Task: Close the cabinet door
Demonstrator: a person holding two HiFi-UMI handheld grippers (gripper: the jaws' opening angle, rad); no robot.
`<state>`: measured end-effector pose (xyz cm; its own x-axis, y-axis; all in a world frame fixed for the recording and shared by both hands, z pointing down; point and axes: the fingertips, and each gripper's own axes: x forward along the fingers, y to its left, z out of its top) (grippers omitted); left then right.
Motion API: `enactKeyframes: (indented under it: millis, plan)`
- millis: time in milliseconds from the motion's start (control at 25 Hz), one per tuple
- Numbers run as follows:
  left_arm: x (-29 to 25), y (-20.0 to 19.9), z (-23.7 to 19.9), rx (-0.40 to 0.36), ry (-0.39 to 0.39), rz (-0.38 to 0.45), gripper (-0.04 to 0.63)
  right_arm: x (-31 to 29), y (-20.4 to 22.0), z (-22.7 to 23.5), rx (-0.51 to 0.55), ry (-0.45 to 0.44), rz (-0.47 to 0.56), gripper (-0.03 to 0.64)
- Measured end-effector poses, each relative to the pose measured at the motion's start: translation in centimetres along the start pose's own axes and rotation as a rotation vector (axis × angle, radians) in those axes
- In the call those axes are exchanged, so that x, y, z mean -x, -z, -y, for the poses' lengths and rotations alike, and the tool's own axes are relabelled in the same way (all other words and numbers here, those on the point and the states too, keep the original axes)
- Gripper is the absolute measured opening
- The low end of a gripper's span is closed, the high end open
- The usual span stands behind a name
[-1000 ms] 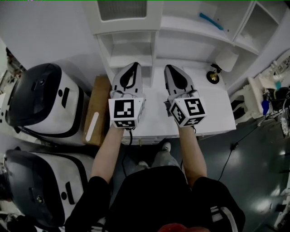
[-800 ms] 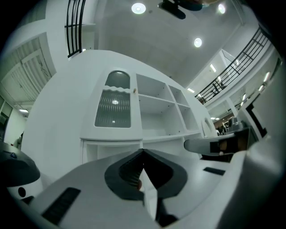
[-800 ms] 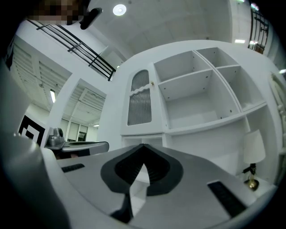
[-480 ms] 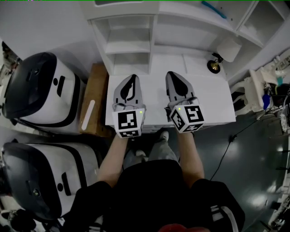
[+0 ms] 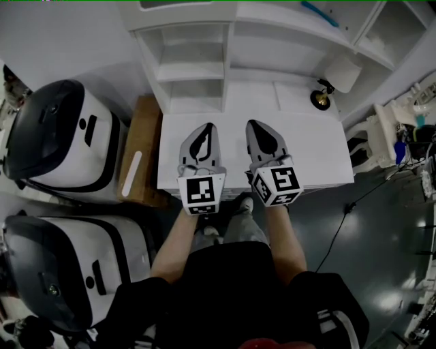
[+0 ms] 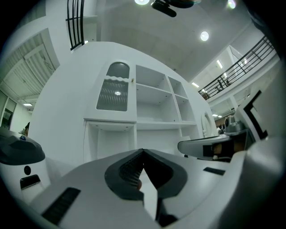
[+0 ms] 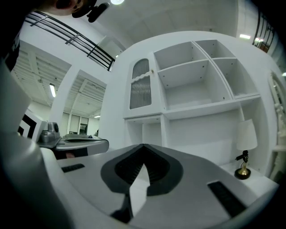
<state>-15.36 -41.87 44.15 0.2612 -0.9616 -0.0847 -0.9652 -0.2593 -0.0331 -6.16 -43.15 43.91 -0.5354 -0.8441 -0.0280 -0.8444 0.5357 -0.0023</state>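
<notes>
Two forearms stretched forward in the head view, left gripper [image 5: 207,131] and right gripper [image 5: 255,128] level, side by side above the white desk [image 5: 320,160], apart from the cabinet [image 5: 197,68]; blue item [image 5: 320,13] on an upper shelf, lamp [image 5: 332,80] far right, white and black machines [image 5: 61,140] and a wooden board [image 5: 139,160] left. Left gripper view: jaws pressed together, empty; cabinet door [image 6: 114,91], ribbed pane, upper left of the unit, seemingly flush. Right gripper view: jaws likewise together, same door ahead
</notes>
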Motion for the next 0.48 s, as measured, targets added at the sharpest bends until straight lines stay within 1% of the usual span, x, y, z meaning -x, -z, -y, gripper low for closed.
enactKeyframes:
  millis: [480]
  plan:
    - [0.14,0.49,0.49,0.011,0.011,-0.004,0.012,0.12,0.49,-0.16,0.024,-0.007,-0.021,0.018]
